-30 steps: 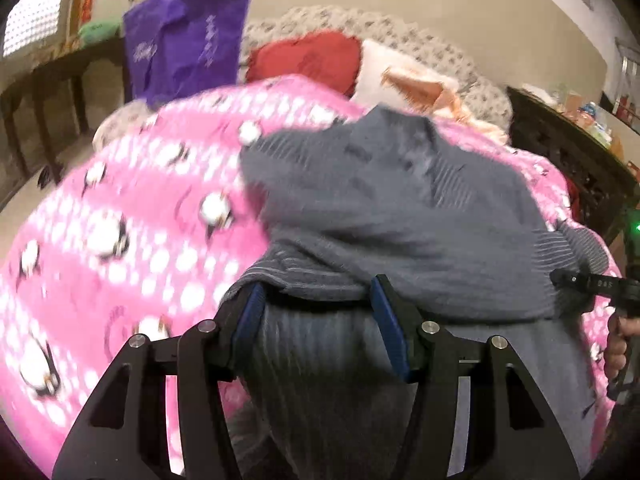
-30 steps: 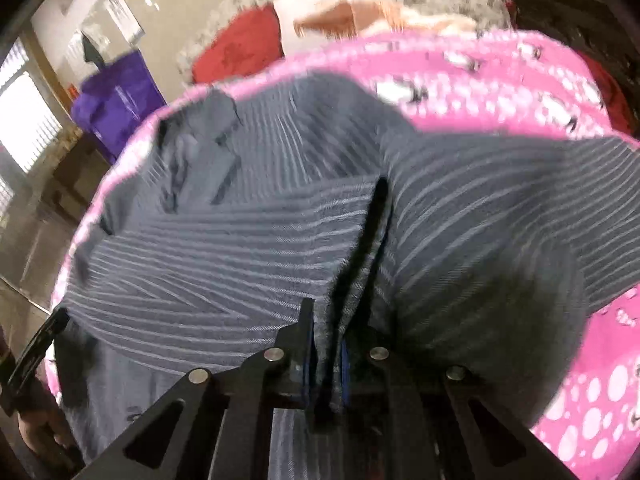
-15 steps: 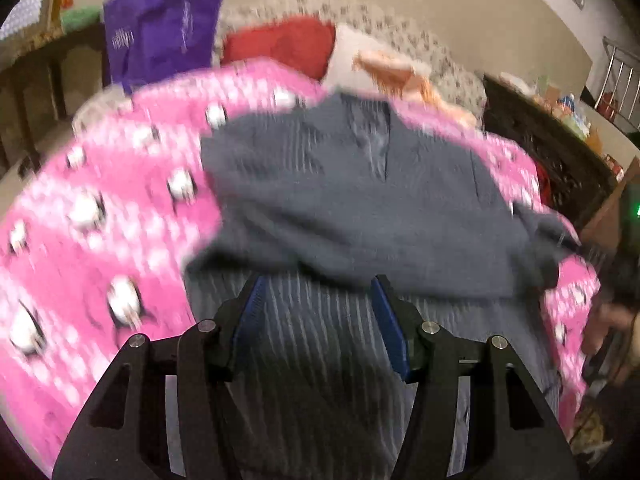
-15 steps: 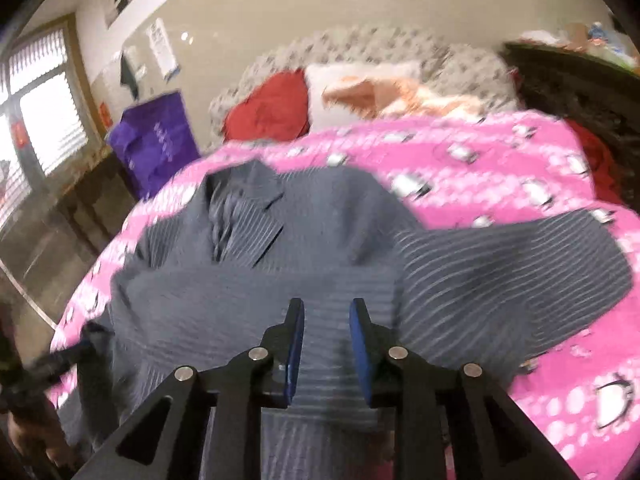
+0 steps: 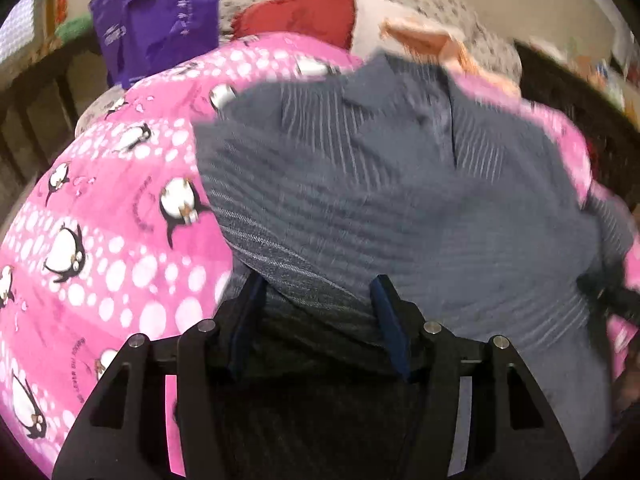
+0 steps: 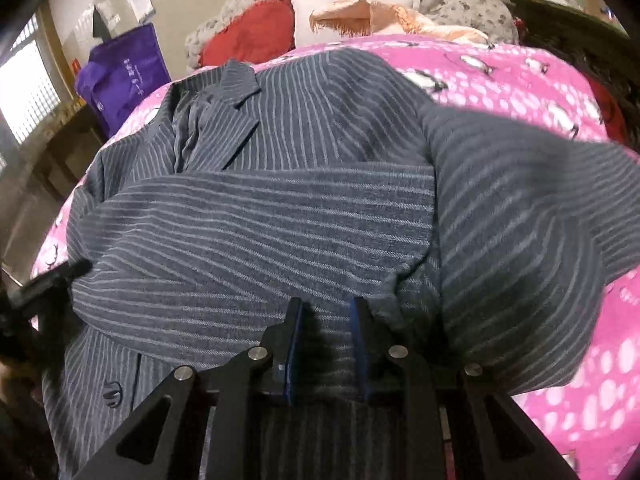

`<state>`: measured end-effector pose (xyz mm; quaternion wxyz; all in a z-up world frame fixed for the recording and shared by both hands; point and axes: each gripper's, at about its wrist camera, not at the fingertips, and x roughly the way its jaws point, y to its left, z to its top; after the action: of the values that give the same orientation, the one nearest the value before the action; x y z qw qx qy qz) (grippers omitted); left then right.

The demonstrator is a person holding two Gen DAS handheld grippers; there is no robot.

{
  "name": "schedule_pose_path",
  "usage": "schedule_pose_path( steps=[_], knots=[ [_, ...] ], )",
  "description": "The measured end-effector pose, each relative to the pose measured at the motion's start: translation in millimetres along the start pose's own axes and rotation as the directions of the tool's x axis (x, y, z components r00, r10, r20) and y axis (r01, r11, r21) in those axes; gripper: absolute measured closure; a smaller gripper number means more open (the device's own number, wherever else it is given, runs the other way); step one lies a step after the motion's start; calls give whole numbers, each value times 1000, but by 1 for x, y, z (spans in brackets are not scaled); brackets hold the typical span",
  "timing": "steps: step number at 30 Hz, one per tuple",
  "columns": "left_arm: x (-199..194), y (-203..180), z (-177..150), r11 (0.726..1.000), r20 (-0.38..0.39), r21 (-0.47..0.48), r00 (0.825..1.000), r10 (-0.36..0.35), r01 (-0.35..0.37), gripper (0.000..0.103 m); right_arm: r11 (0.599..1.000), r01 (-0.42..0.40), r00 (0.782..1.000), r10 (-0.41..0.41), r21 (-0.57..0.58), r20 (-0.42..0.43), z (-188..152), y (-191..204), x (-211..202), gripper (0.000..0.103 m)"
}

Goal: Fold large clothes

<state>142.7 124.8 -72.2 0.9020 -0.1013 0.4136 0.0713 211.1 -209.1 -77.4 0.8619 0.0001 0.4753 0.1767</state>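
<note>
- Grey pinstriped jacket (image 6: 280, 216) lies spread on a bed, over a pink blanket (image 5: 112, 216) printed with penguins and white dots; collar and lapels point toward the pillows at the far end.
- One sleeve is folded across the chest of the jacket, its stripes running crosswise; a dark button shows low on the front panel in the right wrist view.
- Left tongs (image 5: 318, 292) hang over the near part of the jacket with the jaws standing well apart; cloth lies under and between the blue pads, but they do not press on it.
- Right tongs (image 6: 325, 308) sit over the folded sleeve; their jaws have just been opening and now show a narrow gap, with striped cloth seen through it and nothing pinched.
- Beyond the jacket lie a red cushion (image 6: 248, 36), a white pillow with a peach cloth (image 6: 360, 14) and a grey patterned headboard.
- Purple bag (image 5: 160, 16) stands beside the bed on the left.
</note>
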Motion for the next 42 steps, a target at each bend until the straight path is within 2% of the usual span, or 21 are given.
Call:
schedule_pose_path(
  steps=[2,4,6,8,11,14,17,19,21,22,25,26,27,28,30,32,34,37,38,41,42],
  knots=[
    [-5,8,22,998,28,-63,1000,-1,2,47,1000,22,999,-22,1,47,10,4,-9,80],
    [3,9,39,997,27,-69,999,33,-31,47,999,46,996,-46,9,76,21,7,-9,78],
    [32,7,51,994,-36,-39,994,105,-106,47,998,56,997,-58,30,57,35,6,8,76],
    [69,11,48,988,-137,-13,979,154,-157,45,997,60,998,-60,48,4,41,0,35,76],
    [66,9,43,984,-77,18,981,180,-179,42,997,66,998,-67,39,23,41,0,39,76],
    [49,16,40,987,-80,-22,984,159,-161,42,995,92,995,-91,-34,37,41,14,17,76],
    [7,23,32,988,3,-99,993,122,-121,42,998,28,995,-23,-50,95,23,25,-15,73],
    [-12,20,22,989,40,-103,993,110,-105,42,998,16,997,-12,-62,72,6,29,-15,63],
    [-17,13,4,994,24,-77,997,77,-75,42,998,9,999,-11,-66,-33,-12,24,7,62],
    [-17,9,-2,995,16,-66,997,71,-69,42,999,-19,1000,18,-41,-14,-13,17,3,62],
    [-18,2,-20,997,4,-23,997,73,-72,41,998,-45,995,40,52,92,-1,-13,-41,62],
    [-17,1,-29,998,5,-7,998,69,-69,39,997,-38,988,28,68,150,3,-28,-59,62],
    [-12,2,-34,998,7,5,998,68,-68,31,995,-14,980,-5,94,199,8,-50,-77,61],
    [-5,7,-36,998,14,10,998,69,-69,22,993,5,976,-30,115,215,11,-64,-85,60],
    [4,21,-34,997,-14,-67,1000,22,-23,16,968,65,968,-120,241,221,15,-127,-100,60],
    [6,28,-34,994,-17,-107,1000,-11,10,15,921,65,972,-146,383,186,8,-183,-100,60],
    [5,26,-35,995,-14,-99,1000,-5,3,15,859,1,978,-109,512,180,-6,-235,-91,60],
    [5,23,-34,996,-17,-90,1000,4,-6,14,795,-104,977,-31,598,210,-22,-275,-73,60],
    [5,23,-34,996,-17,-89,1000,5,-6,14,791,-152,965,-11,592,262,-23,-281,-73,61],
    [5,24,-34,996,-19,-89,1000,5,-6,14,789,-193,946,-7,584,323,-19,-282,-67,64],
    [4,23,-34,996,-18,-89,1000,6,-7,14,792,-191,943,-16,579,332,-16,-283,-65,71]
  ],
)
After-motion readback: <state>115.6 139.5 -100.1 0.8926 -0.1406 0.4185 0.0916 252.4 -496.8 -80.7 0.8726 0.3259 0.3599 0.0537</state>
